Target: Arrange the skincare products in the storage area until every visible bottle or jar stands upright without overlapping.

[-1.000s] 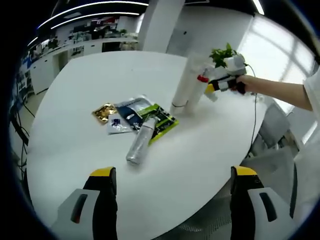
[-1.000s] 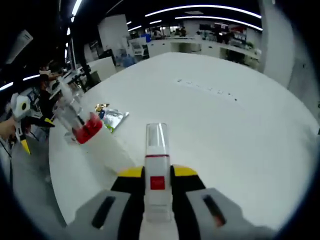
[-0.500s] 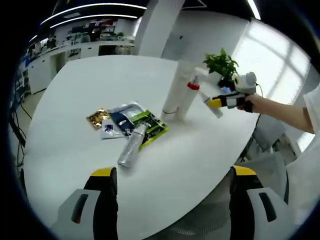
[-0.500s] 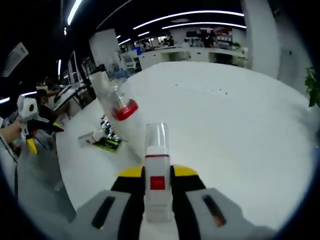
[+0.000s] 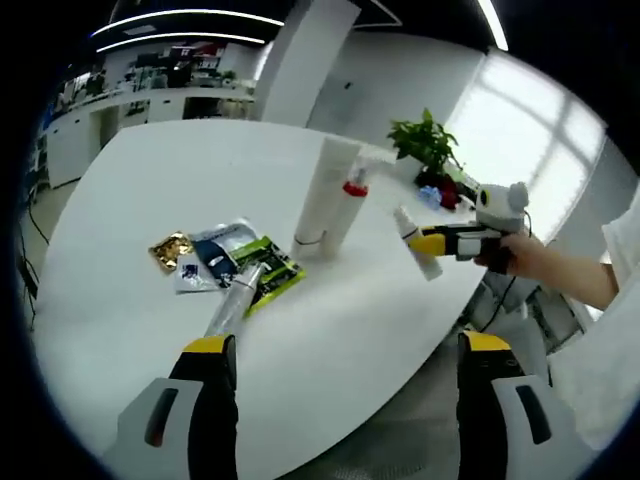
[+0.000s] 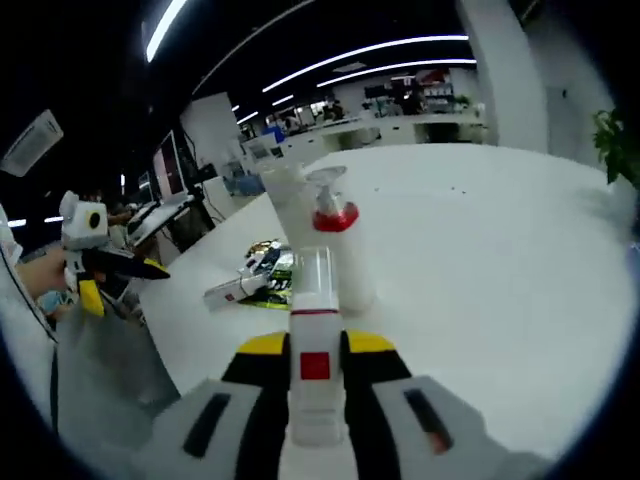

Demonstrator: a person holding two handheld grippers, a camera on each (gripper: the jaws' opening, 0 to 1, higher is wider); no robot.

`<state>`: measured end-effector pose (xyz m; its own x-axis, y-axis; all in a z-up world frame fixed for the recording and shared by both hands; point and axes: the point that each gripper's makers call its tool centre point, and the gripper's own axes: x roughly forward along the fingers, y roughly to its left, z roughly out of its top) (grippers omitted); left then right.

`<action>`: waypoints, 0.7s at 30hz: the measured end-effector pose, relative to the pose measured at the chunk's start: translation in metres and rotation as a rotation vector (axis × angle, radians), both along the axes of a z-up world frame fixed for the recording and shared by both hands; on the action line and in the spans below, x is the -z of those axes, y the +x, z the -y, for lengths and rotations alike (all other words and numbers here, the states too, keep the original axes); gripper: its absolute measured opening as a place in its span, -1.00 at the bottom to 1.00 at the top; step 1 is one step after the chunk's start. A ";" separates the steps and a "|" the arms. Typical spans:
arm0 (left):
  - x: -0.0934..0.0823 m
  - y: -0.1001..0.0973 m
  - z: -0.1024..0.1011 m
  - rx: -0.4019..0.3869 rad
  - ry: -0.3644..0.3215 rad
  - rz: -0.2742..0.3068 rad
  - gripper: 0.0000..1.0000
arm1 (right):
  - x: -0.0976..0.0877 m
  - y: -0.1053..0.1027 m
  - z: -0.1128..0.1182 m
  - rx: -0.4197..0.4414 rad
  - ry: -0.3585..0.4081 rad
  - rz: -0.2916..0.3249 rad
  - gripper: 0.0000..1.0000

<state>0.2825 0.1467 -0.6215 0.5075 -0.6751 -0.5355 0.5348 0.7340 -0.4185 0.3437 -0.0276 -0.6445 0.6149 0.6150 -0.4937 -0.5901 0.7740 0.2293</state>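
R gripper [image 6: 315,385] clamps a small clear-capped bottle [image 6: 314,330] at frame centre (base hidden btwn jaws). L gripper [image 5: 345,400] jaws wide apart, holding nothing. Silver tube [image 5: 233,305] lies on table [image 5: 350,310], lower end cut off.

left gripper [image 5: 340,400]: showing grey jaws with black inner faces, yellow tips, a red mark
right gripper [image 6: 314,375]: showing grey, black and yellow jaws
person's sleeve [image 5: 625,230]: showing white

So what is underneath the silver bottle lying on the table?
The silver bottle lies with its top end on a green sachet, beside other packets. Whatever its body covers is hidden.
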 end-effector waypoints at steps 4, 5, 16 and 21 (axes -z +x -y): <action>-0.011 0.000 0.009 0.005 -0.054 0.005 0.74 | -0.006 -0.011 -0.018 -0.030 0.017 0.030 -0.62; -0.012 0.000 0.010 0.005 -0.061 0.005 0.74 | -0.007 -0.012 -0.021 -0.032 0.020 0.034 -0.62; -0.034 0.002 0.033 -0.001 -0.197 0.004 0.58 | -0.030 -0.036 -0.064 -0.104 0.064 0.087 -0.61; -0.041 0.001 0.047 0.013 -0.241 0.008 0.44 | -0.042 -0.046 -0.082 -0.131 0.092 0.106 -0.61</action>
<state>0.2837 0.1001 -0.5807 0.5013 -0.7894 -0.3542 0.5480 0.6065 -0.5760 0.2977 0.0541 -0.6028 0.5725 0.7325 -0.3684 -0.7089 0.6680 0.2265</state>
